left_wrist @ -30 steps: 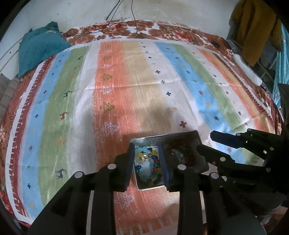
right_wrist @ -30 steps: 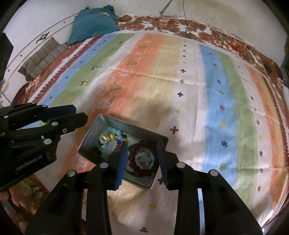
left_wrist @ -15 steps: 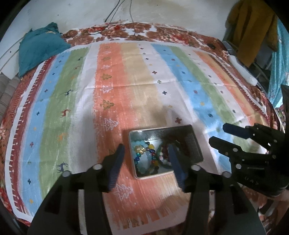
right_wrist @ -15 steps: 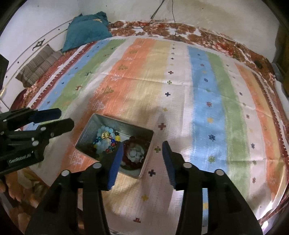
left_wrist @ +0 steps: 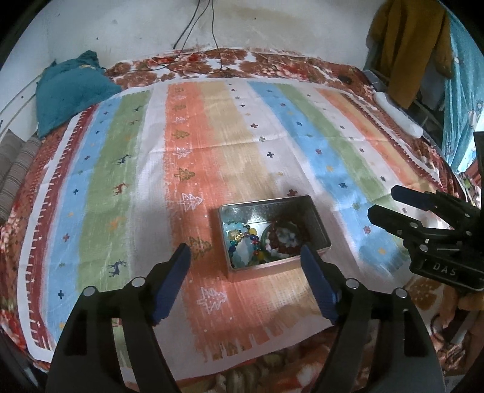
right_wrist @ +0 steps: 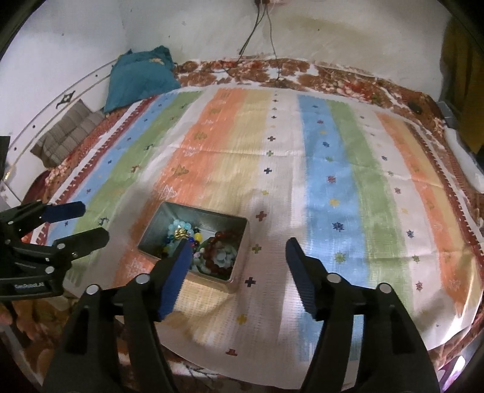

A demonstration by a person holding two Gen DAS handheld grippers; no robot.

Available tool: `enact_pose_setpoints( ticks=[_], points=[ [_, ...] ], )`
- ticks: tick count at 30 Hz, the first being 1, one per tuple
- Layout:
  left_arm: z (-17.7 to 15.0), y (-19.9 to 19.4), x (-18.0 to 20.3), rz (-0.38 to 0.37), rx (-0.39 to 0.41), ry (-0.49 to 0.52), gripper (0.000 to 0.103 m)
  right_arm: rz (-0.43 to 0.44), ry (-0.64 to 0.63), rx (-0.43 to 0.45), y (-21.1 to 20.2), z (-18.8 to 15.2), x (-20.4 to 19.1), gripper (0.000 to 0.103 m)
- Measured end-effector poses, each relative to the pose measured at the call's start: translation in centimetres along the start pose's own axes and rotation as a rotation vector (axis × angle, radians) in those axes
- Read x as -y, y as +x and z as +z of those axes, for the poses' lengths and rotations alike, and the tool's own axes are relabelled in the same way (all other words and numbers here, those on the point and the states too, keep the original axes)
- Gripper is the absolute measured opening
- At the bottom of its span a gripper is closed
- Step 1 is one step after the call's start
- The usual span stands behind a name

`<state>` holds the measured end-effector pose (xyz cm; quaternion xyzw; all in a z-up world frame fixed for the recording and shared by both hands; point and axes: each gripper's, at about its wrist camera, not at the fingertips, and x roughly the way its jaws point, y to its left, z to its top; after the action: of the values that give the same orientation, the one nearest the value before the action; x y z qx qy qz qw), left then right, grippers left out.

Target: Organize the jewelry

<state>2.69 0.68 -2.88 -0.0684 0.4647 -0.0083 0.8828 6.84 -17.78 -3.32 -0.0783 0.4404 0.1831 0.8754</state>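
Opening at the bottom of the left wrist view, the left gripper (left_wrist: 245, 260) has its blue-padded jaws spread wide and parting further, nothing gripped, pads clear of everything. Just beyond them, lower centre of frame, sits the metal tin (left_wrist: 317, 219) on the striped cloth (left_wrist: 193, 145), lid off. Inside it: a multicoloured bead bracelet (left_wrist: 243, 241) on the left half, a dark red bead bracelet (left_wrist: 282, 241) on the right half, with pale beads in its middle; they lie close together, contact unclear.

Right gripper (left_wrist: 384, 207) enters from the right edge of that view, beside the tin and apart from it. In the right wrist view the right gripper (right_wrist: 239, 251) is also widening, empty; its left pad overlaps the tin (right_wrist: 242, 251) in the picture but does not press on it. Left gripper (right_wrist: 80, 223) shows at the left edge there.

Farther up: floral bedsheet (left_wrist: 272, 65) past the cloth's edge, teal pillow (left_wrist: 71, 90) upper left, grey striped cushion (right_wrist: 68, 131) below it at left. White wall (left_wrist: 272, 27) at top with dark cables (left_wrist: 208, 33) hanging down. Mustard garment (left_wrist: 408, 45) hangs upper right.
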Motion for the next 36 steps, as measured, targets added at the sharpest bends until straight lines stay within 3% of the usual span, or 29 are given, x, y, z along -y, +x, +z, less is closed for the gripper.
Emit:
enact_pose_setpoints(
  ticks=[8,12,17,36],
  points=[
    [-1.3,-2.3,1.0,0.015,0.043,0.04,0.086,0.012,-0.009,0.049,-2.1,-1.0,-0.3,0.081],
    [-1.9,-3.0,1.5,0.019,0.053,0.062,0.097,0.015,-0.016,0.061,-2.6,-1.3,-0.6,0.089],
    [-2.7,-2.9,2.3,0.061,0.044,0.107,0.097,-0.011,-0.017,0.069,-3.2,-1.7,-0.8,0.097],
    [-2.7,-3.8,1.5,0.064,0.101,0.063,0.097,-0.01,-0.036,0.067,-3.7,-2.4,-1.4,0.098]
  ],
)
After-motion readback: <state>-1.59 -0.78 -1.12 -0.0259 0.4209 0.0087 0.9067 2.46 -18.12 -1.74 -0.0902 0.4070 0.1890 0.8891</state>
